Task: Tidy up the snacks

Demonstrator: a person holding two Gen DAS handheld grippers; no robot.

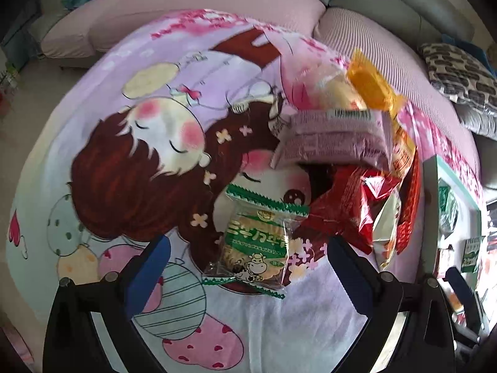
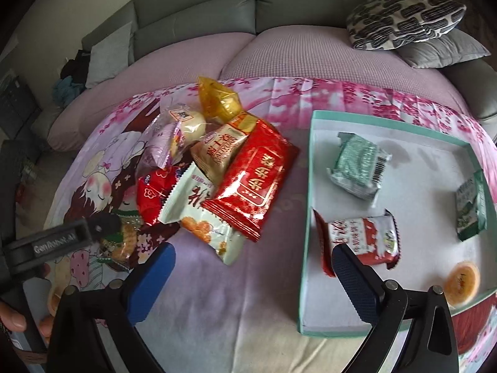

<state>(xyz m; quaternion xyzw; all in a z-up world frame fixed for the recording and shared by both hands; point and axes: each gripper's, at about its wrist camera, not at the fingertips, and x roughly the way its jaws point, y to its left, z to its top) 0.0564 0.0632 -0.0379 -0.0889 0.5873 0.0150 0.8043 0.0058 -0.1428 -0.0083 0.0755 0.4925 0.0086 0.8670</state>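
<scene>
Two downward wrist views, shared snack pile (image 1: 351,161)

This is a home living room: a grey sectional sofa (image 2: 217,9) wraps around the back, with a patterned black-and-white cushion (image 2: 403,21) resting on a plain grey one. A cartoon-print cloth (image 1: 149,143) (pink blossoms, sleeping children) covers the table.

"GenRobot.AI" in raised letters on the black left gripper body (image 2: 56,244), right wrist view. Large red packet (image 2: 251,177): gold Chinese characters in a framed panel, not legible enough to transcribe. Beige packet (image 2: 222,150): red Chinese characters, small Latin line too blurred. Green-edged cracker packet (image 1: 254,242): green stylised lettering, cartoon cow. Green packet in tray (image 2: 357,168): barcode only.
</scene>
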